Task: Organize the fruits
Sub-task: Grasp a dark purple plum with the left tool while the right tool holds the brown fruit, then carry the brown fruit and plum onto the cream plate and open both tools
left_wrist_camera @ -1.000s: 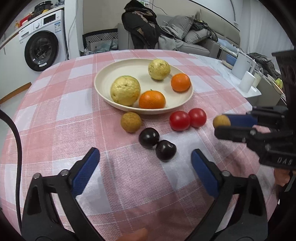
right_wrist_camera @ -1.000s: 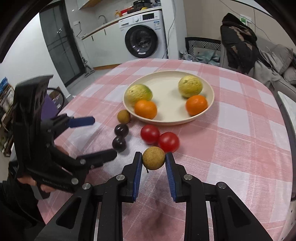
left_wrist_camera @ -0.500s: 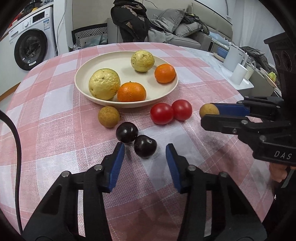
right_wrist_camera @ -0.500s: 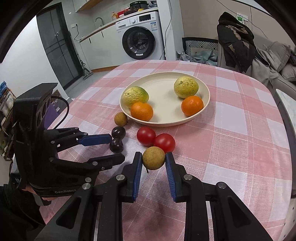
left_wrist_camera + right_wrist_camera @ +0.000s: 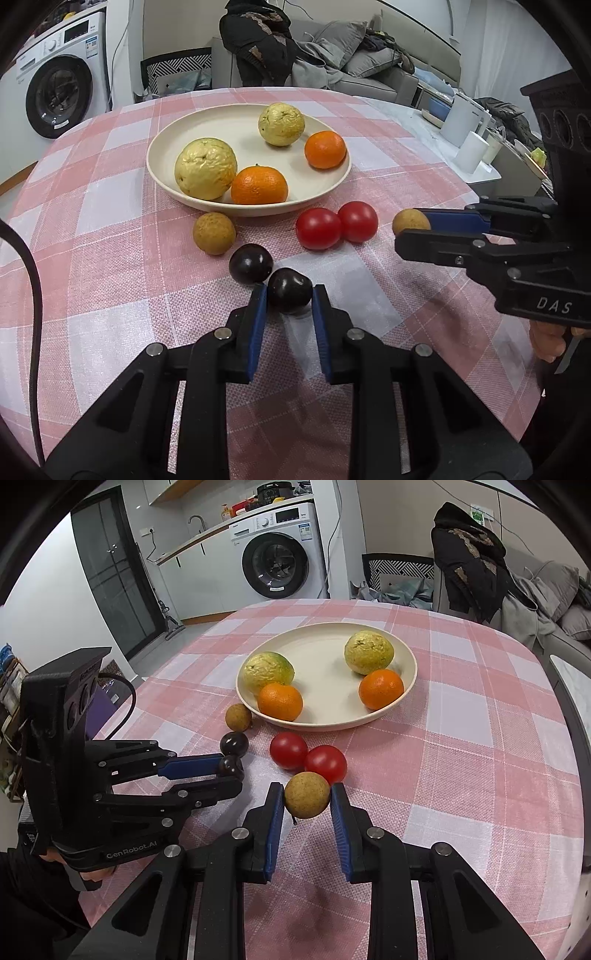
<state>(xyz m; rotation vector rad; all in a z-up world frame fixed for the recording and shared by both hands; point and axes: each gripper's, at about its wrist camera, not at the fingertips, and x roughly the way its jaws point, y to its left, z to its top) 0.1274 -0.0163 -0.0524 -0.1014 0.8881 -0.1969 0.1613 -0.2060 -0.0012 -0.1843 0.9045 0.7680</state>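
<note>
From the left wrist the left gripper [image 5: 289, 295] is pinching a dark plum [image 5: 289, 290] lying on the tablecloth [image 5: 110, 295] before the plate [image 5: 236, 129], while from the right wrist the right gripper [image 5: 307, 794] is gripping a brown longan [image 5: 306, 794] near the table's front edge, just beside two tomatoes [image 5: 306, 757].

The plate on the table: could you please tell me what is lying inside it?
The plate holds two bumpy yellow fruits and two oranges. The plate surface directly beneath each fruit is covered.
</note>
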